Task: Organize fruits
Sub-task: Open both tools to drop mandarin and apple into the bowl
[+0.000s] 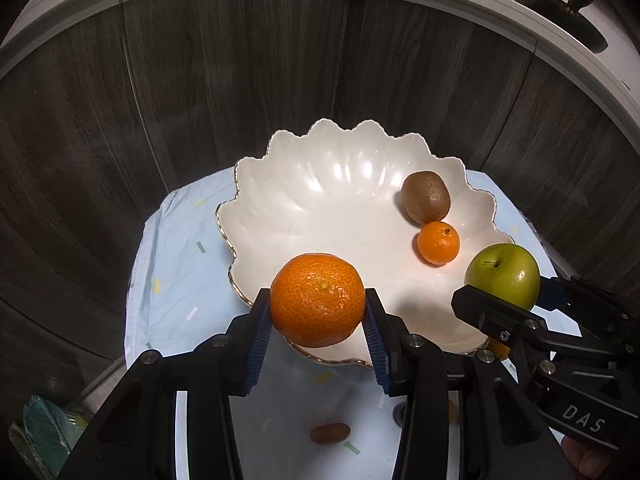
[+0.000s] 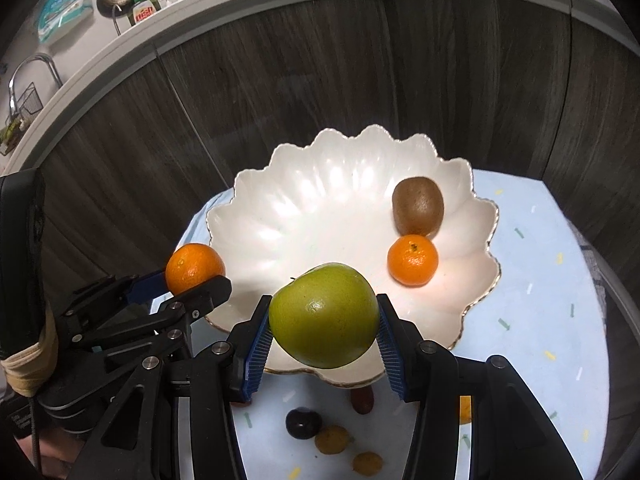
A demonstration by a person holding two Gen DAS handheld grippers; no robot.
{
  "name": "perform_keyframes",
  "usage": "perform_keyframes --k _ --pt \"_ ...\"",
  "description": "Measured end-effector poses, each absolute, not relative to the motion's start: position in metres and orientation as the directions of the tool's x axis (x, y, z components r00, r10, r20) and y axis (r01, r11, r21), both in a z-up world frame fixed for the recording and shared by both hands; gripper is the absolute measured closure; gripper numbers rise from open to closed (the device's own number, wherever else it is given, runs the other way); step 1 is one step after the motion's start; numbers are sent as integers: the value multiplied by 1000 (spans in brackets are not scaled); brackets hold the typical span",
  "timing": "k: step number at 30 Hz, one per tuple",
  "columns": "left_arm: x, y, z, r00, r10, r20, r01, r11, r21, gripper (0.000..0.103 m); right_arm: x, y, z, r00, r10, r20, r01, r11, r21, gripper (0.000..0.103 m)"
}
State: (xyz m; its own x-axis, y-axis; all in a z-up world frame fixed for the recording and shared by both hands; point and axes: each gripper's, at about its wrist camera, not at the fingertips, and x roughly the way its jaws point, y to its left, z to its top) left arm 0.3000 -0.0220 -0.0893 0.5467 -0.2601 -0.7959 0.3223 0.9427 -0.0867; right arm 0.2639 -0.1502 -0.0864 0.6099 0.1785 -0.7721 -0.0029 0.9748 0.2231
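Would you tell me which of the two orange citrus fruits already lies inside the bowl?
The smaller mandarin, resting in the white bowl beside the kiwi; the larger orange is held in the left gripper.

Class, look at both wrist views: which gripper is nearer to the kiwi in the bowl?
Right. The right gripper, holding the green apple, sits on the kiwi's side of the bowl. The left gripper, holding the large orange, is at the opposite rim.

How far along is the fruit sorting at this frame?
Done: a kiwi and a small mandarin lie in the bowl. In hand: left gripper holds an orange, right gripper an apple, both over the rim. Left: small fruits on the cloth.
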Motion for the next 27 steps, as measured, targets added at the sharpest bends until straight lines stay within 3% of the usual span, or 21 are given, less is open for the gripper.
perform_keyframes --k 1,2,3,6,14,27 --pt "300 -22 -90 548 -256 -797 319 944 -83 58 265 -150 -88 605 176 -776 -2 976 220 53" --pt "300 -21 -90 553 -249 -795 315 946 -77 48 266 -150 -88 605 179 -776 -5 975 221 46" --pt "300 -20 -89 563 -242 -790 307 949 -71 45 266 -151 -87 611 172 -773 -2 976 216 37" --pt "300 -13 -84 585 -227 -779 282 957 -67 30 265 -154 -81 632 139 -763 16 981 192 22" --pt "287 -7 -63 658 -149 -738 228 974 6 4 258 -159 -67 653 120 -748 37 981 190 16" --pt "251 -5 -35 689 -143 -710 216 976 14 1 223 -164 -34 703 99 -704 48 981 187 16"
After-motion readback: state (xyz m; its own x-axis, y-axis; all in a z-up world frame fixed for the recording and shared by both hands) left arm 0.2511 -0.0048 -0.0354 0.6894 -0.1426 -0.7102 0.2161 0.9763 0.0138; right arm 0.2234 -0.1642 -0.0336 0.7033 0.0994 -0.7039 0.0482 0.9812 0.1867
